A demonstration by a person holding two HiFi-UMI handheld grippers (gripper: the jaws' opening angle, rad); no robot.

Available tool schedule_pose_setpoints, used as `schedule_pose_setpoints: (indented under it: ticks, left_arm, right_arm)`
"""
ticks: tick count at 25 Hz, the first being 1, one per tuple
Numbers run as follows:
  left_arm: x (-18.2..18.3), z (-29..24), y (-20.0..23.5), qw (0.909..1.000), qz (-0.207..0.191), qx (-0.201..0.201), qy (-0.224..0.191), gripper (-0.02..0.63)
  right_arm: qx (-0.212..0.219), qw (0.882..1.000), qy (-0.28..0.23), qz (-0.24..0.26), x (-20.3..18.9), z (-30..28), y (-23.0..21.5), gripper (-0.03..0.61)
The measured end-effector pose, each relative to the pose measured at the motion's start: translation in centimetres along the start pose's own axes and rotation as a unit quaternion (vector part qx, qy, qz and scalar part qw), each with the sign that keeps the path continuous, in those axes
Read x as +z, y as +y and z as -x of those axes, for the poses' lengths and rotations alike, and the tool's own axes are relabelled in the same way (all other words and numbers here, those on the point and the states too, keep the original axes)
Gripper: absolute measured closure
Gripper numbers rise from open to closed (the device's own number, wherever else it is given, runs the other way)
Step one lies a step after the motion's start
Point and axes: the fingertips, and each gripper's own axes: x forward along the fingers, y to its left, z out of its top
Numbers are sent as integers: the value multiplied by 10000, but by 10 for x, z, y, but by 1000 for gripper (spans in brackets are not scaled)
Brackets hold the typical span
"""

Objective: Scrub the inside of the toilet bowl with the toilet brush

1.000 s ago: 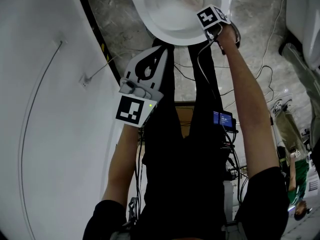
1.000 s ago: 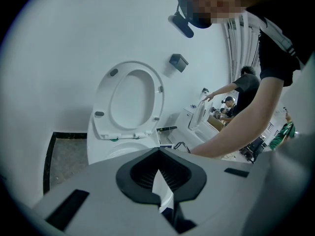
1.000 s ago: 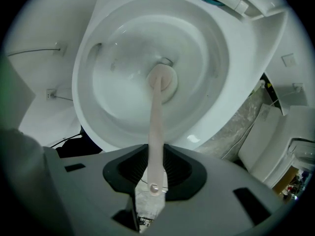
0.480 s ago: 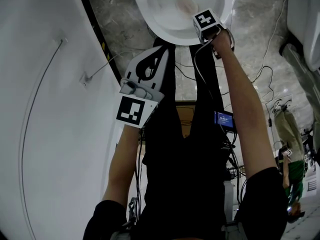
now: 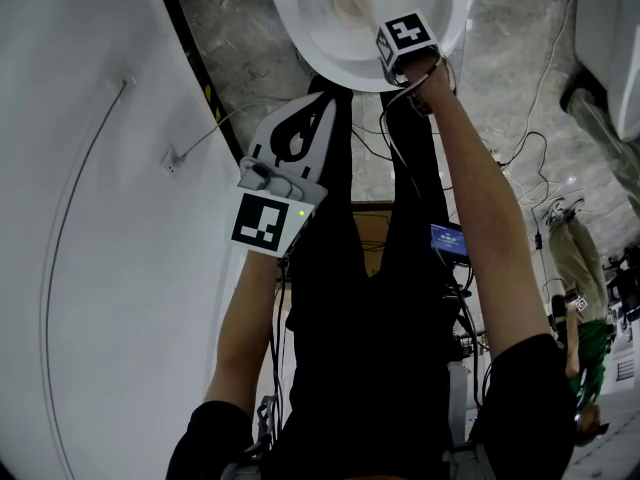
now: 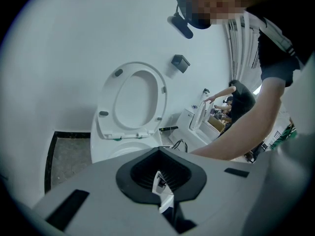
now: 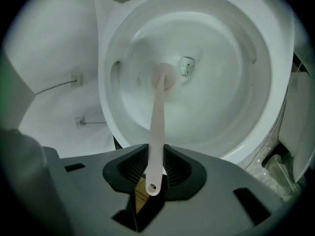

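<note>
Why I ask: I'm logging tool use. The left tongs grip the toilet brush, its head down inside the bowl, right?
No: the right tongs grip the toilet brush, its head down inside the bowl, as the right gripper view shows.

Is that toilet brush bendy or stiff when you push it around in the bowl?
Probably fairly stiff: the toilet brush runs nearly straight from the right gripper into the toilet bowl. Likely light, since the handle looks thin. Its smooth handle might slip.
</note>
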Motion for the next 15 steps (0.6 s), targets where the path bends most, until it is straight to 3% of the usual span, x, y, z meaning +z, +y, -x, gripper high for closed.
schedule_pose_setpoints:
  ticks: [9, 15]
  left_arm:
    - [3, 1, 1, 10000, -21, -7, 8, 603]
    - [3, 0, 1, 10000, -23, -15, 13, 603]
  right_arm:
    - [1046, 9902, -647, -654, 35, 22, 31, 476]
    - [1435, 9788, -1051, -1014, 55, 37, 30, 477]
